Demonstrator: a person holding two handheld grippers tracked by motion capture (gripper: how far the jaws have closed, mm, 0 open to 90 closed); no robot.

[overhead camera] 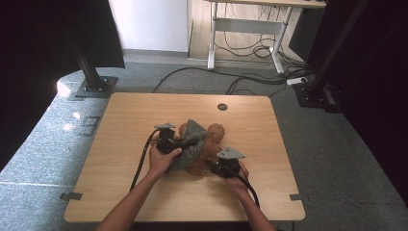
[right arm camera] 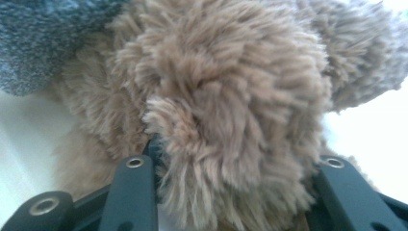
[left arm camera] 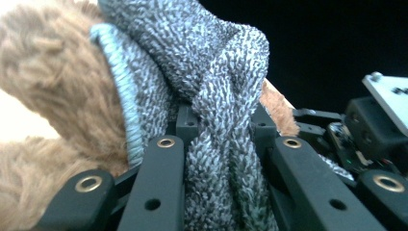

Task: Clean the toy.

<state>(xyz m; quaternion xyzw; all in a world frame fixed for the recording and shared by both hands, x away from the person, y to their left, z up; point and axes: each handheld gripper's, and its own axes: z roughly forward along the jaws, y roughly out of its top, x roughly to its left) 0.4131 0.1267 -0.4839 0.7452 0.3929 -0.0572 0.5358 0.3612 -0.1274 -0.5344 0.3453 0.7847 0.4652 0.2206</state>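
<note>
Here each tool (overhead camera: 192, 142) (overhead camera: 211, 166) grips the clothed teddy bear (overhead camera: 211, 137).

Toy (overhead camera: 207, 144): brown plush, tan-brown shaggy fur close up (right arm camera: 226, 96). Cloth (overhead camera: 190, 139): grey, knitted, speckled dark grey and pale blue-white (left arm camera: 216, 72); hem edged in light blue. Left gripper (overhead camera: 169, 142) and right gripper (overhead camera: 222, 166): black, each with a grey plate; brass-coloured rivets on the jaws. Table (overhead camera: 125, 125): light wood grain, one dark round hole. Floor: grey speckled carpet.
</note>
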